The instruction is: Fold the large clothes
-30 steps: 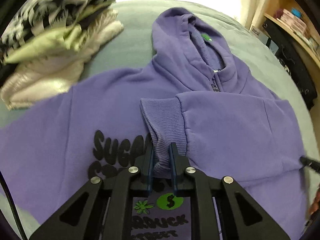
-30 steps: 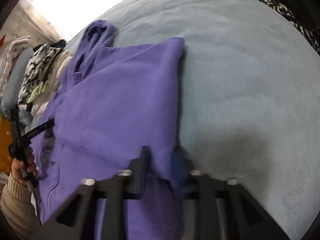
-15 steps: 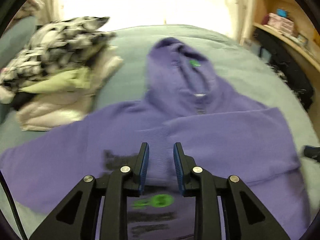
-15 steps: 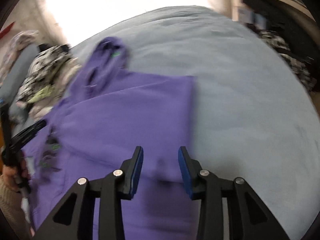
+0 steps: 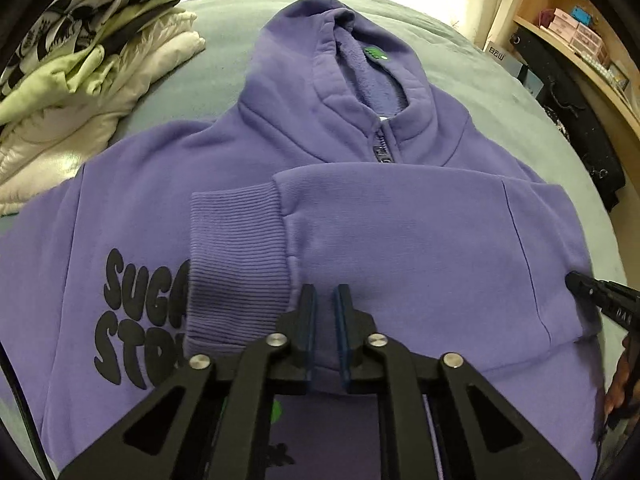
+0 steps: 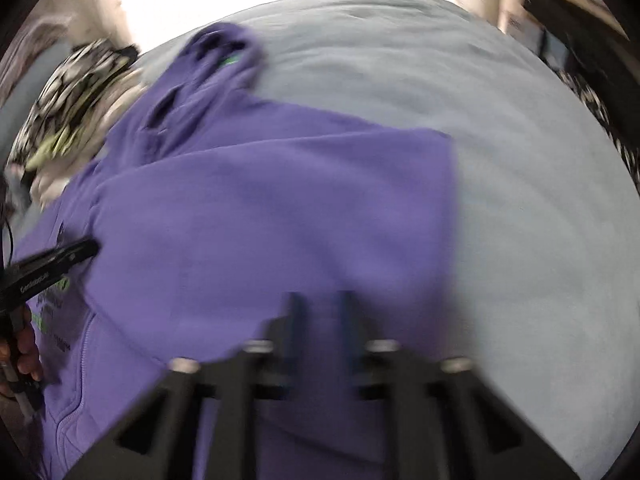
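A purple hoodie (image 5: 360, 152) lies face up on a grey-blue bed (image 5: 488, 80), hood at the far side. Its right sleeve (image 5: 400, 240) is folded across the chest, ribbed cuff (image 5: 236, 256) over the black print. My left gripper (image 5: 324, 308) is open and empty just above the sleeve beside the cuff. In the blurred right wrist view the hoodie (image 6: 260, 220) fills the left half, and my right gripper (image 6: 320, 312) is open and empty above its folded right side. The right gripper's tip also shows in the left wrist view (image 5: 588, 288).
A pile of folded clothes (image 5: 80, 72), white, pale green and black-and-white, sits at the far left of the bed. Wooden shelves with boxes (image 5: 576, 32) and a dark bag (image 5: 568, 112) stand to the right. Bare bed surface (image 6: 520, 200) lies right of the hoodie.
My left gripper let go of the sleeve cuff and opened; the cuff now lies flat on the chest. My right gripper released the hoodie's edge, opened and lifted.
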The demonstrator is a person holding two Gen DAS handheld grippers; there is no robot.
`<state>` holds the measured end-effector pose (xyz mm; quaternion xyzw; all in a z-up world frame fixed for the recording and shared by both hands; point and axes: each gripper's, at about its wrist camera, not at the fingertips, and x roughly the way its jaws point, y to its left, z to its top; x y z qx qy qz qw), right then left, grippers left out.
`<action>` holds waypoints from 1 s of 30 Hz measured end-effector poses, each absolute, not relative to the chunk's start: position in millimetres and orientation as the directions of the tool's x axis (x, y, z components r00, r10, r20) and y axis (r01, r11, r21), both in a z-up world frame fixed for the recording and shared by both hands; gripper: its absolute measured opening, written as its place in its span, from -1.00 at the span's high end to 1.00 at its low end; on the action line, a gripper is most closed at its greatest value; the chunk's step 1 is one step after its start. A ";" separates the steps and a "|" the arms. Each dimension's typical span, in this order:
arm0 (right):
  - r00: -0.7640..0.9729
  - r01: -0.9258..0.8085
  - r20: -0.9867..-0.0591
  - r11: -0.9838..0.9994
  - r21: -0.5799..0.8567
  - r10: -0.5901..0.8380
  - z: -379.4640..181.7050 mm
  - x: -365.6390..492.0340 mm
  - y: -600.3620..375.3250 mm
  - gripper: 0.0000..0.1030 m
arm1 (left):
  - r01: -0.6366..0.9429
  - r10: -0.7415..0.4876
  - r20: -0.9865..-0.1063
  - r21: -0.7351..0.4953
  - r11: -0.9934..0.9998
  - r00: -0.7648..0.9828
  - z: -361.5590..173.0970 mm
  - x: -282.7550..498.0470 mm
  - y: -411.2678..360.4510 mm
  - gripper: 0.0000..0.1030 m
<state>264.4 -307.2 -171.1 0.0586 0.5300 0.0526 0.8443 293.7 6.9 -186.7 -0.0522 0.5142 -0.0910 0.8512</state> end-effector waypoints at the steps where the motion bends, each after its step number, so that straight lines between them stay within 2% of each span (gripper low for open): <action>1: 0.430 -0.012 -0.886 0.983 0.185 0.172 -169.5 264.1 -315.1 1.00 | 0.101 -0.213 -0.866 -0.187 0.977 0.452 -187.5 297.9 8.7 0.83; 5: 0.414 0.011 -0.897 0.984 0.177 0.157 -159.7 266.5 -321.9 1.00 | 0.086 -0.212 -0.870 -0.194 0.977 0.445 -186.1 303.7 7.6 0.82; 9: 0.429 -0.012 -0.894 0.990 0.141 0.132 -150.5 274.0 -306.1 0.89 | 0.084 -0.195 -0.867 -0.176 0.981 0.458 -179.3 301.5 0.5 0.76; 16: 0.445 -0.022 -0.881 0.986 0.165 0.158 -143.2 295.6 -291.2 0.82 | 0.102 -0.205 -0.851 -0.178 0.979 0.484 -167.2 309.5 -11.7 0.71; 18: 0.446 -0.022 -0.880 0.984 0.174 0.166 -145.2 303.4 -286.4 0.82 | 0.101 -0.203 -0.846 -0.176 0.979 0.493 -164.8 315.3 -16.3 0.61; 20: 0.446 -0.009 -0.882 0.986 0.168 0.154 -149.9 313.4 -281.6 0.82 | 0.093 -0.206 -0.841 -0.184 0.978 0.501 -164.7 324.2 -21.1 0.36; 21: 0.443 0.005 -0.884 0.985 0.172 0.153 -152.9 318.0 -281.3 0.82 | 0.084 -0.199 -0.840 -0.182 0.980 0.504 -166.6 329.1 -22.6 0.33; 24: 0.432 0.075 -0.894 0.983 0.169 0.120 -165.5 330.0 -292.7 0.82 | 0.047 -0.138 -0.861 -0.132 0.990 0.489 -179.7 344.1 -21.0 0.33; 30: 0.430 0.126 -0.886 0.960 0.251 0.175 -161.7 316.4 -328.8 0.83 | 0.040 -0.183 -0.855 -0.187 0.982 0.485 -184.2 346.3 -5.0 0.33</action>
